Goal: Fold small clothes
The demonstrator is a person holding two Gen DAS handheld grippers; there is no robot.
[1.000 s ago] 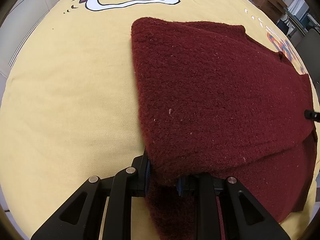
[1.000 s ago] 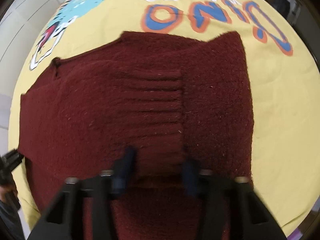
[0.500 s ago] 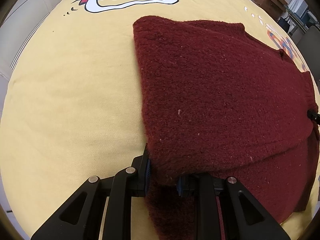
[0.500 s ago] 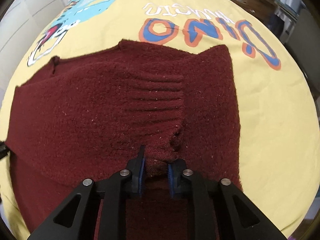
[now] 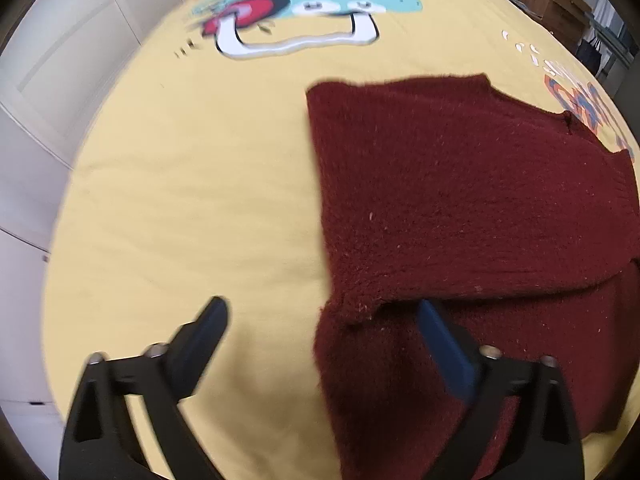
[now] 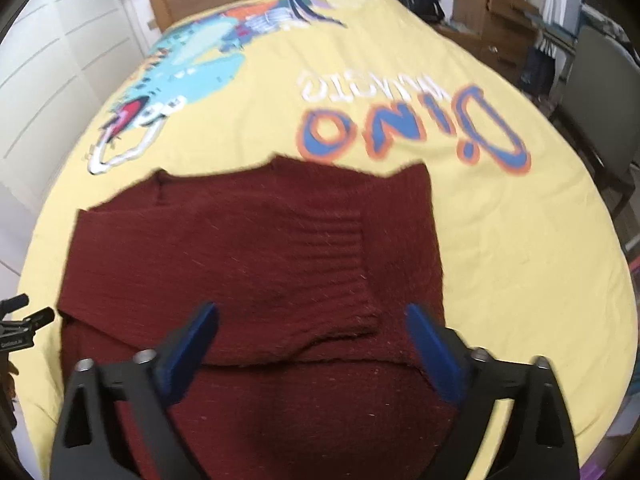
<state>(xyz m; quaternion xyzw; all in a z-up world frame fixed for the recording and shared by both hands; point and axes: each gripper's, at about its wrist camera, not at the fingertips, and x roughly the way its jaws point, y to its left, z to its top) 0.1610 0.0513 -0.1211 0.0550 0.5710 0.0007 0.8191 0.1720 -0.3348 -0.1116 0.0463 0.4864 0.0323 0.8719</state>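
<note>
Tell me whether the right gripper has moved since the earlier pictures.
Yes. The right gripper has drawn up and back from the maroon sweater: far more of the yellow bedspread shows. Its jaws have just been opening, no cloth pinched.

sweater [image 6: 248,256]: dark red | bedspread [image 6: 500,240]: yellow, blue-orange lettering, turquoise cartoon print

The sweater [image 6: 256,264] lies flat on the bedspread [image 6: 520,240], filling the lower middle of my right view, its upper layer folded over the lower. The printed lettering [image 6: 412,128] sits above it, the cartoon print [image 6: 176,92] at upper left. In my left view the sweater [image 5: 460,220] lies right of bare bedspread [image 5: 192,208].
</note>
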